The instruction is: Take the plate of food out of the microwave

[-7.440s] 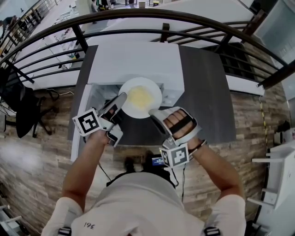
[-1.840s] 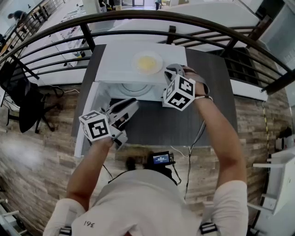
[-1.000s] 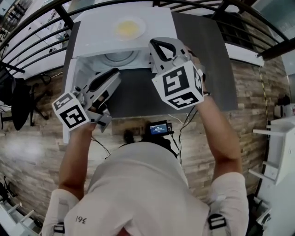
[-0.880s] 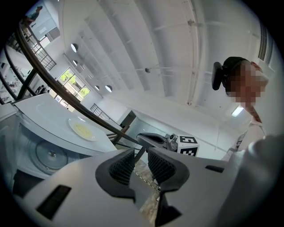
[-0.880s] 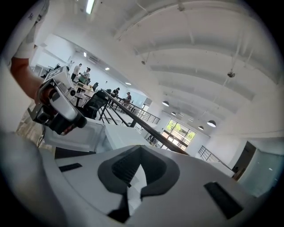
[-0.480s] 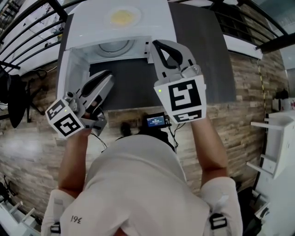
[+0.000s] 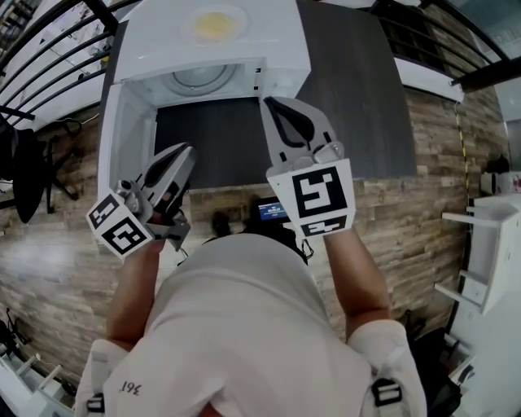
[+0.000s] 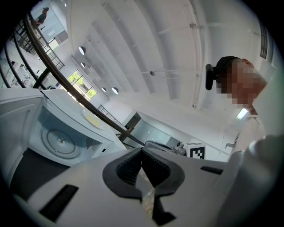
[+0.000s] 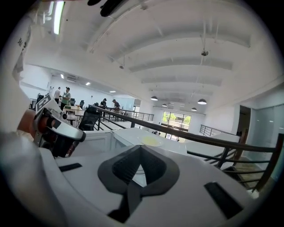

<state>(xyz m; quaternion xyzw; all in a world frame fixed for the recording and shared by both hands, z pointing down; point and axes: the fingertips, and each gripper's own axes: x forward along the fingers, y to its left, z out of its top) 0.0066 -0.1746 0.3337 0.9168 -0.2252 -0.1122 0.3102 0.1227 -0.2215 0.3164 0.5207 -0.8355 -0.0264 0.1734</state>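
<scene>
The white plate of yellow food (image 7: 213, 24) lies on top of the white microwave (image 7: 269, 49), apart from both grippers. The microwave's door (image 7: 108, 155) hangs open at the left, and its cavity shows only the glass turntable (image 7: 195, 79). My left gripper (image 7: 187, 150) hovers before the open door; its jaws have just been closing and are now shut with nothing between them. My right gripper (image 7: 269, 101) is shut and empty, in front of the microwave's right corner. The plate (image 8: 94, 119) and turntable (image 8: 59, 142) show in the left gripper view, and the plate (image 9: 151, 141) in the right gripper view.
The microwave stands on a dark grey table (image 7: 358, 106). A black curved railing (image 7: 480, 77) runs behind it. A black chair (image 7: 24, 175) stands at the left, and a small device with a lit screen (image 7: 273, 213) sits below the table's near edge.
The plate has gone from the microwave's mouth, where both grippers held it, to the microwave's top. Both grippers have drawn back toward the person, and the left jaws have closed.
</scene>
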